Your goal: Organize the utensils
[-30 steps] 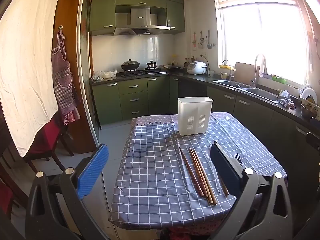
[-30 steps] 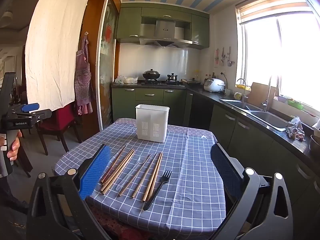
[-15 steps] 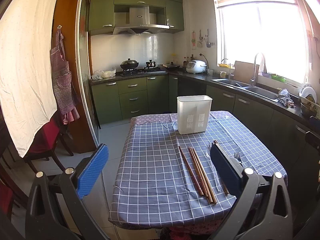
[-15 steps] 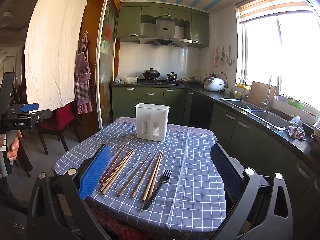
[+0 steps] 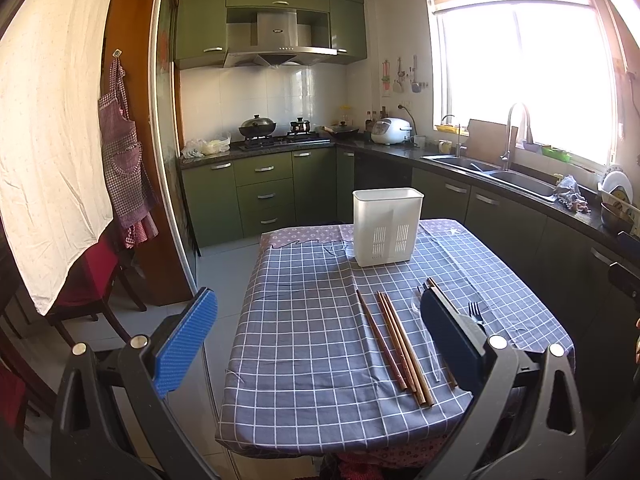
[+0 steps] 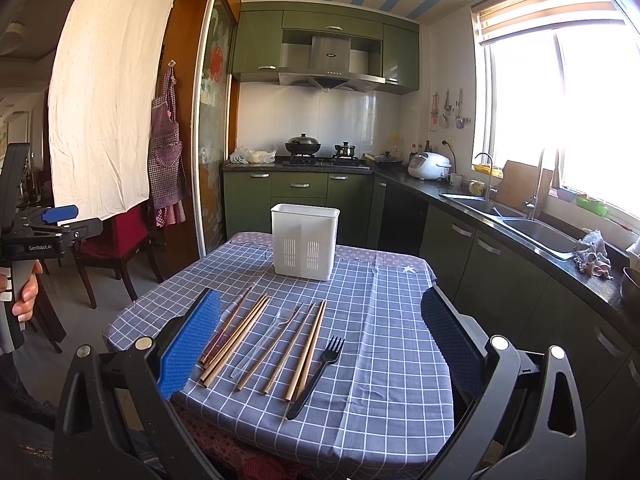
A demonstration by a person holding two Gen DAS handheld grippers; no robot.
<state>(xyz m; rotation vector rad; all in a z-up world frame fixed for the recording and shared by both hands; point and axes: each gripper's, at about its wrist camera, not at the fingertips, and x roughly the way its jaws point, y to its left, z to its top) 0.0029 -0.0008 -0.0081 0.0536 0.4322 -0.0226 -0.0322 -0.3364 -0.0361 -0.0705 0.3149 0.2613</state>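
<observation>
You hadn't started: chopsticks (image 6: 256, 336), clear spoon (image 6: 264, 340) and black fork (image 6: 318, 372) all lay on the tablecloth (image 6: 392, 344), the white holder (image 6: 305, 241) apparently unfilled. Your left gripper (image 5: 316, 340) and right gripper (image 6: 320, 340) hung back, jaws wide, holding nothing.

A white slotted utensil holder (image 6: 305, 242) stands upright straight ahead of the right gripper (image 6: 320, 344), beyond the utensils. Wooden chopsticks (image 6: 256, 338) lie fanned lengthwise between its fingers, nearer the left one. A clear piece (image 6: 266, 336), possibly a spoon, lies among them; a black fork (image 6: 318, 372) lies rightmost.
</observation>
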